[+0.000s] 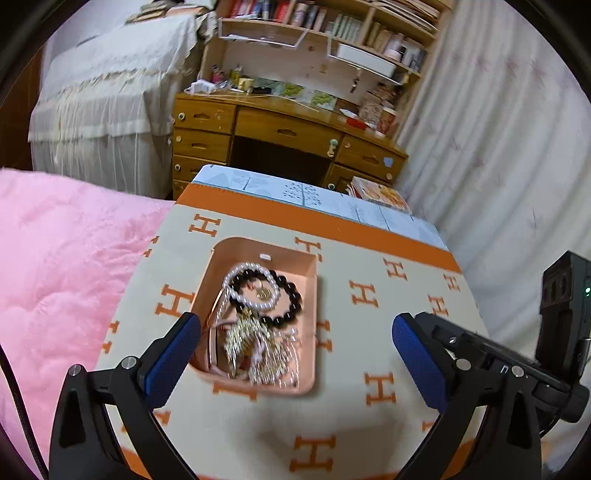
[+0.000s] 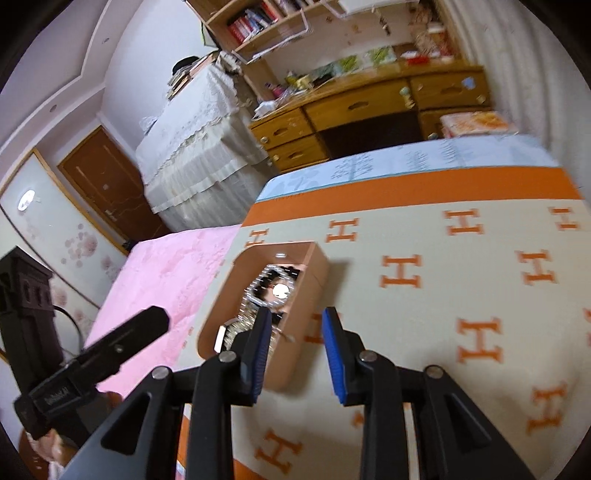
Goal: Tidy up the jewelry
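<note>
A peach tray [image 1: 258,254] sits on a beige blanket with orange H letters [image 1: 369,350]. In the tray lie a white pearl bracelet [image 1: 236,275], a black bead bracelet [image 1: 291,291] and a tangle of gold and silver chains [image 1: 258,350]. My left gripper [image 1: 295,328] is wide open and empty, above the tray's near end. In the right wrist view the tray [image 2: 314,280] lies ahead to the left, jewelry [image 2: 273,288] blurred inside. My right gripper [image 2: 297,328] is partly open and empty, its left finger over the tray's near right edge.
A pink quilt [image 1: 66,266] lies left of the blanket. Beyond the bed stand a wooden desk with drawers [image 1: 280,129], bookshelves [image 1: 332,26] and a cloth-covered cabinet [image 1: 110,92]. Curtains [image 1: 498,129] hang at the right. The other gripper's body [image 1: 561,314] shows at the right edge.
</note>
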Action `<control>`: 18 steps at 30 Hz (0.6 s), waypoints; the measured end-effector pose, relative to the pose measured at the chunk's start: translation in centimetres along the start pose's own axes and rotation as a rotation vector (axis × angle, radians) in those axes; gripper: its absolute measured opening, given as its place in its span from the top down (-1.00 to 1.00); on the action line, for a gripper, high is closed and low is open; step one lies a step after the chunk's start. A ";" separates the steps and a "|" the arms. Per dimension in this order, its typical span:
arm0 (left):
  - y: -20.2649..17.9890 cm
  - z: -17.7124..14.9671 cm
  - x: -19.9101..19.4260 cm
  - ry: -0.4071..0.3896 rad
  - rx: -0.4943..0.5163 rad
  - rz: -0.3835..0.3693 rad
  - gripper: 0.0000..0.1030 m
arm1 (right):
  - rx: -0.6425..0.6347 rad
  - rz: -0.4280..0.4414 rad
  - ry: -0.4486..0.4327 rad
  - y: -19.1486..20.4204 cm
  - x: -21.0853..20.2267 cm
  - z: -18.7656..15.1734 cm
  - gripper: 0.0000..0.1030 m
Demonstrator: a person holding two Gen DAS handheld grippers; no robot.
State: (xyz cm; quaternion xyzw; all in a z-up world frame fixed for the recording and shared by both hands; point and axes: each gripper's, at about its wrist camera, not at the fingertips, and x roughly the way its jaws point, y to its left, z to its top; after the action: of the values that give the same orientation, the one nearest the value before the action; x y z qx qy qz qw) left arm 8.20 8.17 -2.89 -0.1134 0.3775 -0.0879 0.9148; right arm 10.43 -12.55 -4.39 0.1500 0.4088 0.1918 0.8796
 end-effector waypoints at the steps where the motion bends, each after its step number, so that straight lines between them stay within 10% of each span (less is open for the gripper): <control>1: -0.4 -0.2 -0.4 0.005 0.010 0.003 -0.98 | 0.000 -0.011 -0.004 -0.1 -0.7 -0.4 0.44; 7: -3.1 -2.1 -3.2 0.014 0.051 -0.002 -0.98 | -0.015 -0.084 -0.037 0.1 -5.0 -2.7 0.43; 18: -6.3 -5.4 -7.7 -0.032 0.106 0.111 -0.98 | -0.112 -0.252 -0.162 3.0 -11.4 -5.7 -0.23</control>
State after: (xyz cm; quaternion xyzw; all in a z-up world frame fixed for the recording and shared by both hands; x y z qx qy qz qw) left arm -1.49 3.24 0.34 -0.0451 0.3632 -0.0550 0.9290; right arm -1.37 -14.52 0.90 0.0632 0.3408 0.0899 0.9337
